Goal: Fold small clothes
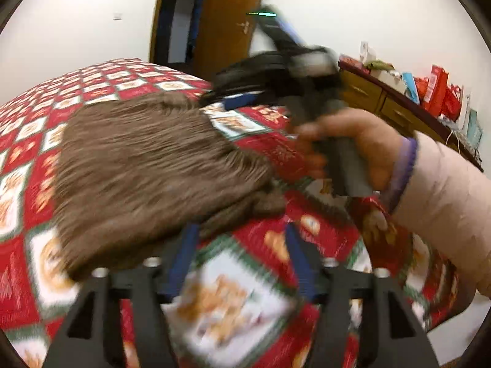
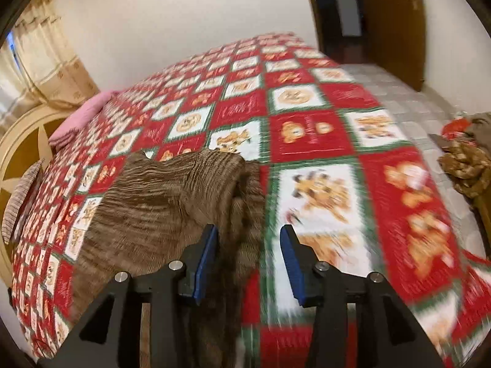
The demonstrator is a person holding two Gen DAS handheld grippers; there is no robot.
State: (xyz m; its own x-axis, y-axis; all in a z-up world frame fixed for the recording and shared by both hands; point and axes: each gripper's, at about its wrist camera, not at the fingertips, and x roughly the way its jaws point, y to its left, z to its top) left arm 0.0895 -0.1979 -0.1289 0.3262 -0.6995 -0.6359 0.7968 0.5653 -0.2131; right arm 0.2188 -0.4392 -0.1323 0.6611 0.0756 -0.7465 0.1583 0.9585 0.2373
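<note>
A brown ribbed knit garment (image 1: 144, 171) lies folded on the red patterned bedspread (image 1: 245, 291). My left gripper (image 1: 241, 230) is open and empty just in front of the garment's near edge. In the left wrist view my right gripper (image 1: 233, 95) hovers beyond the garment, held by a hand (image 1: 362, 141). In the right wrist view the garment (image 2: 159, 208) lies left of centre, and my right gripper (image 2: 249, 233) is open over its right edge, holding nothing.
A wooden door (image 1: 227, 18) stands behind the bed. A sideboard (image 1: 396, 107) with red boxes is at the right. A pink pillow (image 2: 83, 116) lies at the bed's head. A pile of other clothes (image 2: 466, 156) sits at the right.
</note>
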